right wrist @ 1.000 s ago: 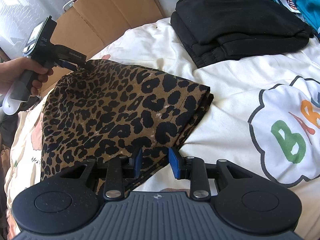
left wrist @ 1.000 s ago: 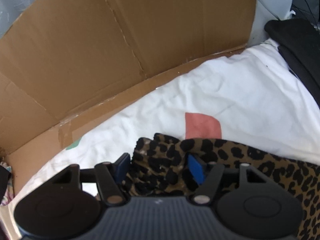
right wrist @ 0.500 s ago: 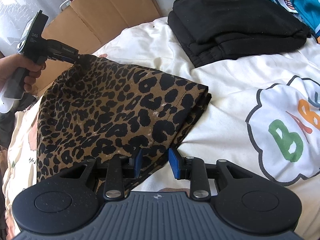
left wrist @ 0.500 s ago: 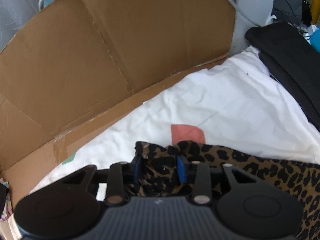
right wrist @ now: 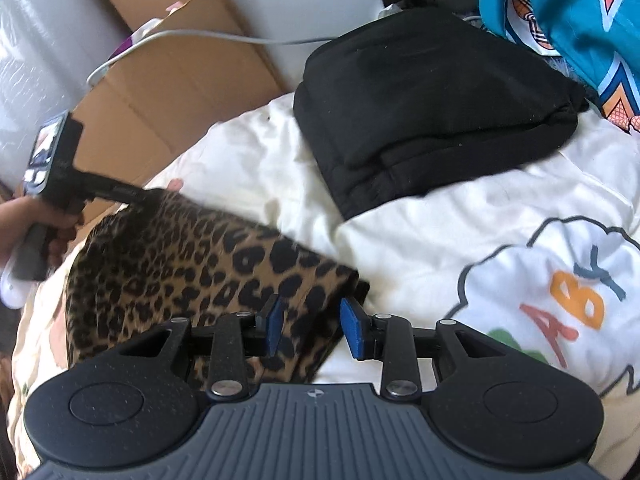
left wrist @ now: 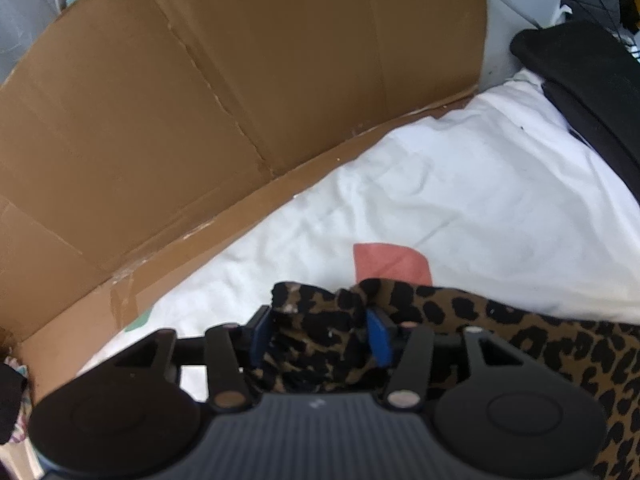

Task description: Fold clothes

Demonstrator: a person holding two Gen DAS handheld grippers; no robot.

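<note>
Leopard cloth (right wrist: 192,264) lies on the white sheet (right wrist: 420,232) at lower left of the right view, doubled over, its folded edge toward frame centre. The left gripper (left wrist: 318,334) has its jaws clamped on a bunched corner; the right gripper (right wrist: 312,326) straddles the near edge, jaws apart. Keeping both corners level and the fabric taut should give a square fold.

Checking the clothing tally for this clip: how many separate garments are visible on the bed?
3: the leopard-print garment nearest, between both grippers; the folded black garment behind it; a blue printed garment at the far right edge. The black pile may hold more than one item.
</note>
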